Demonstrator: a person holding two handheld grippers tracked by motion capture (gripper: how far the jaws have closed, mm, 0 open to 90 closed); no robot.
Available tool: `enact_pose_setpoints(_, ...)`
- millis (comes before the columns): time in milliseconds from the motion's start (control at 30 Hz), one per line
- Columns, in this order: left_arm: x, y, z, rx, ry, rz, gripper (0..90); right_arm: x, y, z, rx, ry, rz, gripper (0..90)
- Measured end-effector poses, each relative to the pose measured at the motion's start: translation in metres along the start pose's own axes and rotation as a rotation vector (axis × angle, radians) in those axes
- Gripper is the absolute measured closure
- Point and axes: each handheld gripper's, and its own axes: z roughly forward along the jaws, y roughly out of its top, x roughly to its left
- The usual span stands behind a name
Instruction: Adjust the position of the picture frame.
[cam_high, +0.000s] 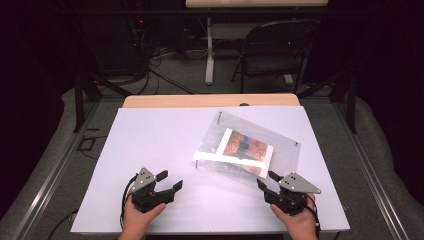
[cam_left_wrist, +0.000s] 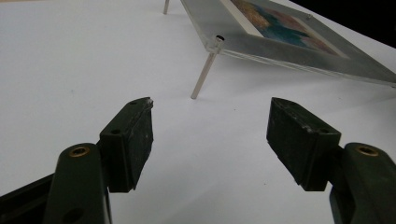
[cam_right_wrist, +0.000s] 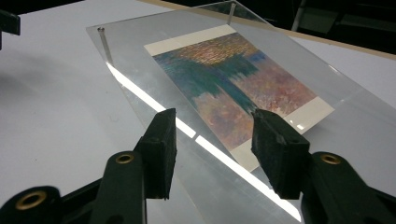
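Jaws, left gripper (cam_high: 169, 181): spread wide apart, nothing between them; white surface visible through the gap in the left gripper view.
Jaws, right gripper (cam_high: 265, 180): apart, gripping nothing; in the right gripper view they frame the near edge of the acrylic frame.
Left hand (cam_high: 141, 214): enters from the near edge, left of centre, gripper body in the palm, jaws aimed far and right.
Right hand (cam_high: 296, 216): enters from the near edge, right of centre, jaws aimed far and slightly left, tips just short of the frame's near edge.
Acrylic frame (cam_high: 280, 137): clear panel lying right of centre on the white board (cam_high: 150, 135), tilted, raised on thin metal pegs (cam_left_wrist: 204, 74) at its corners.
Print (cam_right_wrist: 238, 84): colourful picture with a pale border, held inside the panel.
Table (cam_high: 210, 100): wooden edge visible at the far side of the board.
Background: folding chair (cam_high: 272, 50) on the floor beyond the table.
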Motion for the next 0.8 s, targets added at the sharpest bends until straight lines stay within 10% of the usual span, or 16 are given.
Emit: enact_pose_setpoints(800, 0.002, 0.015, 0.051, 0.041, -0.035, -0.003, 41.6, -0.002, 0.002, -0.001, -0.023, 0.008, 0.006, 48.3)
